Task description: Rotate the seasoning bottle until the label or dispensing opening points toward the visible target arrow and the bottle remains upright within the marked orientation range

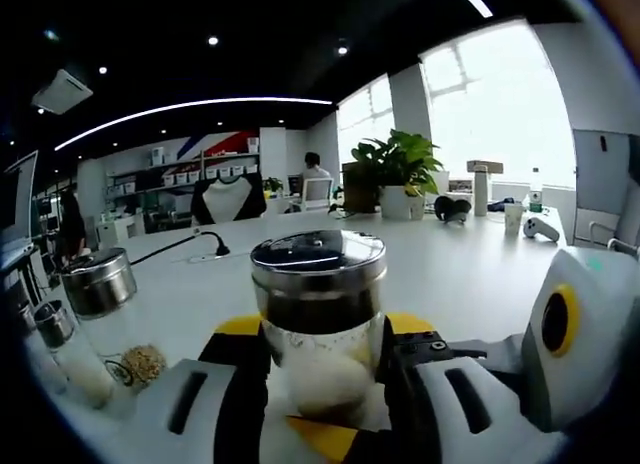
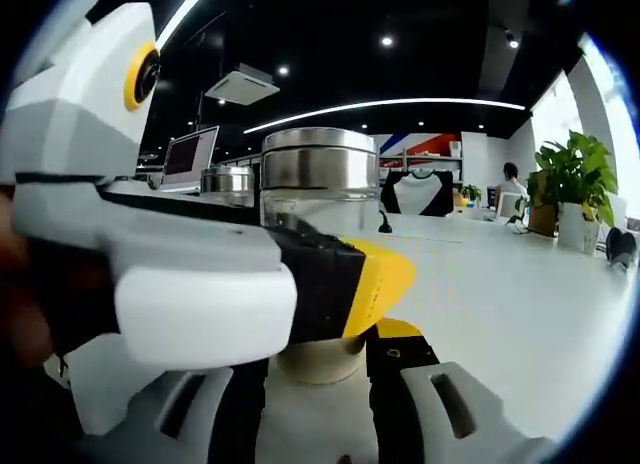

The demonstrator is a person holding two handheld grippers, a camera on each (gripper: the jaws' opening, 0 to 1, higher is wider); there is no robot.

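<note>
Left gripper view. The seasoning bottle stands upright on the white table, dead centre, a glass jar with a steel cap and pale contents low inside. The left gripper rises from 6 o'clock with a jaw on either flank of the glass; the jaws look closed against the jar, black pads with yellow tips touching it. Judged purpose: a steady clamp low on the body so the jar turns about its own axis without tipping. At 4 o'clock the right gripper comes in, white body with a yellow ring, close beside the jar. At 9 o'clock a second steel-capped jar stands apart, with a smaller bottle lower at 8 o'clock. A potted plant sits far back at 1 o'clock. No target arrow or marked range can be made out.

Right gripper view. The same bottle is at centre, upright, cap level. The left gripper crosses from 9 o'clock, its yellow-tipped jaw laid across the front of the glass. The right gripper comes up from 6 o'clock, jaws apart, straddling the jar's base; contact with the glass cannot be told. Likely it waits to take over the turn. A laptop sits behind at 11 o'clock.
</note>
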